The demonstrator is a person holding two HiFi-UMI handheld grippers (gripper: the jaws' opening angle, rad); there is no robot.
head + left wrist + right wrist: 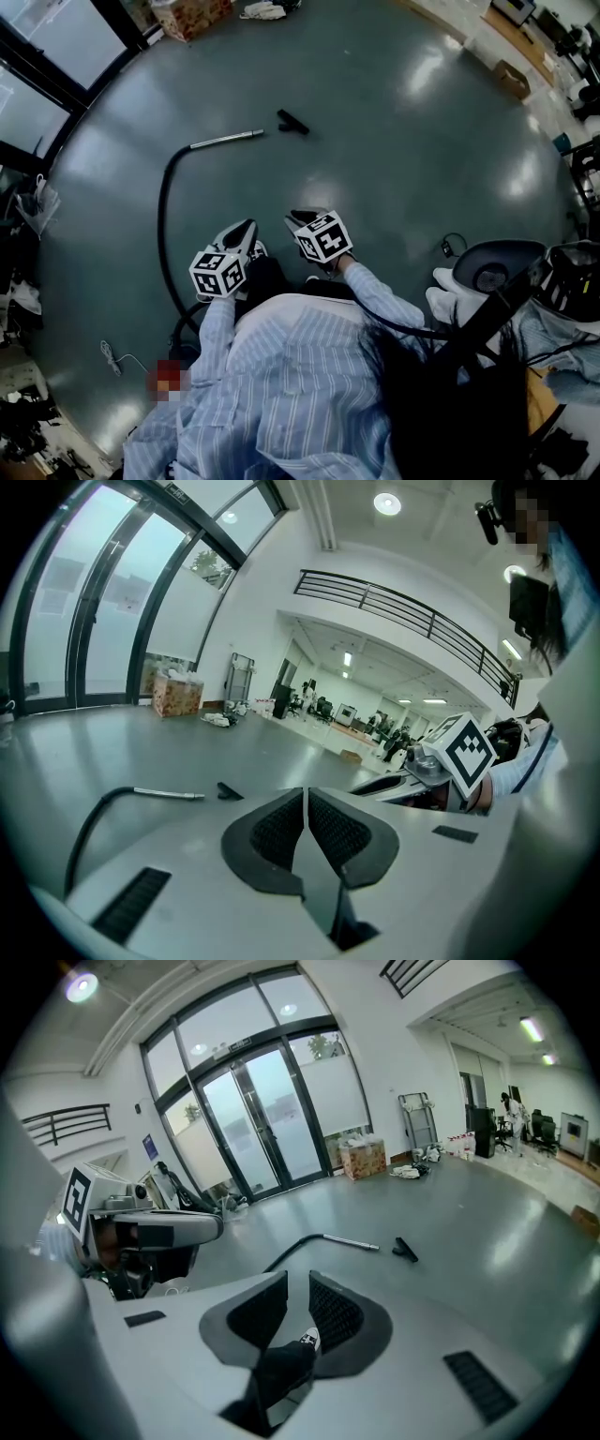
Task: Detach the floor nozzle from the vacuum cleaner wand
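Observation:
The metal wand lies on the grey floor, joined to a black hose that curves back toward me. The small black floor nozzle lies apart from the wand's tip, a short gap to its right. Both grippers hang in the air near my body, far from those parts. My left gripper is shut, its pads touching with nothing between them. My right gripper stands slightly open and holds nothing. The wand and nozzle show beyond the right jaws, and the wand and nozzle show beyond the left jaws.
A cardboard box and some bags sit by the glass doors at the far left. A white and grey rounded appliance stands at my right with cables. A thin white cord lies on the floor at the left. Desks line the far right.

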